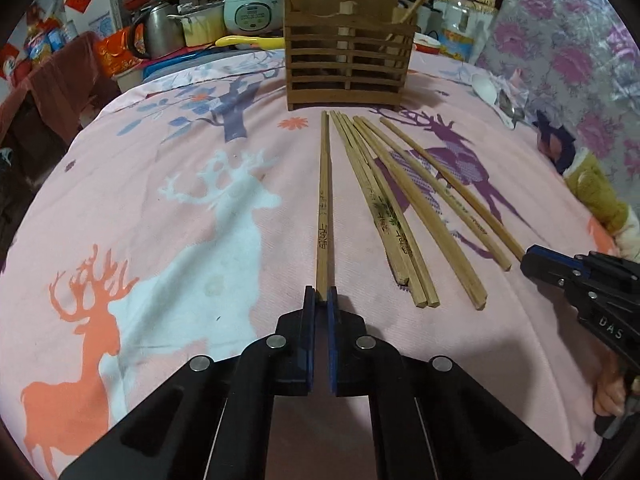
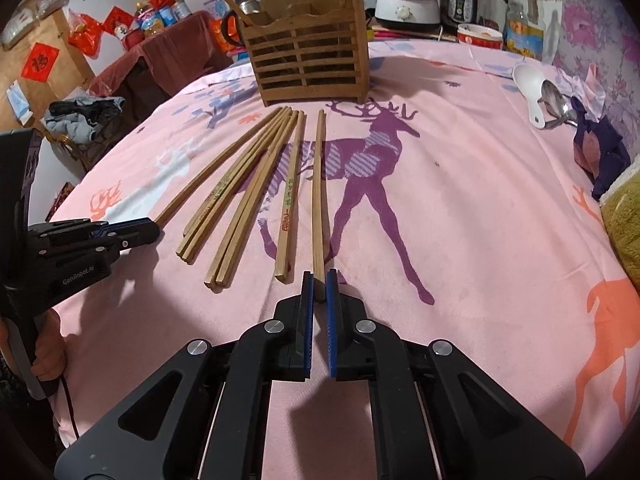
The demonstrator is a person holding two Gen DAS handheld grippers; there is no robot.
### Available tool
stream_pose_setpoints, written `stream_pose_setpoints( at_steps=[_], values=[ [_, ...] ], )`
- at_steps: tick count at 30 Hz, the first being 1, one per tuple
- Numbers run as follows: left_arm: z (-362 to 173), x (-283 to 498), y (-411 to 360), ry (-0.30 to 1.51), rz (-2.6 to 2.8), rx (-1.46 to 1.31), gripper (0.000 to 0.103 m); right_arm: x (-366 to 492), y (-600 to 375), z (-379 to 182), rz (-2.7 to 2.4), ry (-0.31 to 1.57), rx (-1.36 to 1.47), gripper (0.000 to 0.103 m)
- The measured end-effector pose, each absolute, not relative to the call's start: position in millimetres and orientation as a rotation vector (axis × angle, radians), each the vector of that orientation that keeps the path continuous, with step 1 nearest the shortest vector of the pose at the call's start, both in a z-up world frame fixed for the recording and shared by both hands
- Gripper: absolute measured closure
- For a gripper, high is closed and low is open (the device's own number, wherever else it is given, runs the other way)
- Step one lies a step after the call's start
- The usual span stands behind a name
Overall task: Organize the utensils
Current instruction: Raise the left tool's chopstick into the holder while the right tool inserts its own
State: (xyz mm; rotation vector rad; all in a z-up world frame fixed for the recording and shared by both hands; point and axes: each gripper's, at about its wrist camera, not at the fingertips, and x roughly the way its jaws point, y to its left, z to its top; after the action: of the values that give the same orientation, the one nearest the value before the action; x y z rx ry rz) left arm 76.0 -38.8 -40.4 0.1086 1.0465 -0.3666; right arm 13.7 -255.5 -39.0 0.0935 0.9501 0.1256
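Several wooden chopsticks lie in a fan on the pink deer-print cloth, tips toward a slatted wooden utensil holder (image 1: 346,50) at the back, also in the right wrist view (image 2: 310,50). My left gripper (image 1: 321,296) is shut on the near end of the leftmost chopstick (image 1: 324,196). My right gripper (image 2: 319,280) is shut on the near end of the rightmost chopstick (image 2: 319,196). Each gripper shows in the other's view: the right gripper (image 1: 530,262) and the left gripper (image 2: 150,232). The other chopsticks (image 1: 384,208) lie between them.
A white spoon (image 2: 528,88) and a metal spoon (image 2: 558,106) lie at the right by a dark cloth (image 2: 598,148). A yellow-green towel (image 1: 596,188) sits at the right edge. Rice cookers, a kettle, a bottle and bowls crowd behind the holder.
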Motion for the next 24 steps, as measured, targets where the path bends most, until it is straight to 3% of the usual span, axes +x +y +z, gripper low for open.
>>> stream_pose_setpoints(
  at_steps=[10, 24],
  values=[
    [-1, 71, -28, 0.978, -0.343, 0.042, 0.097, 3, -259, -2, 0.081, 0.787, 0.082, 0.096],
    [122, 93, -56, 0.779, -0.382, 0.089, 0.097, 29, -259, 109, 0.084, 0.587, 0.06, 0.096]
  ],
)
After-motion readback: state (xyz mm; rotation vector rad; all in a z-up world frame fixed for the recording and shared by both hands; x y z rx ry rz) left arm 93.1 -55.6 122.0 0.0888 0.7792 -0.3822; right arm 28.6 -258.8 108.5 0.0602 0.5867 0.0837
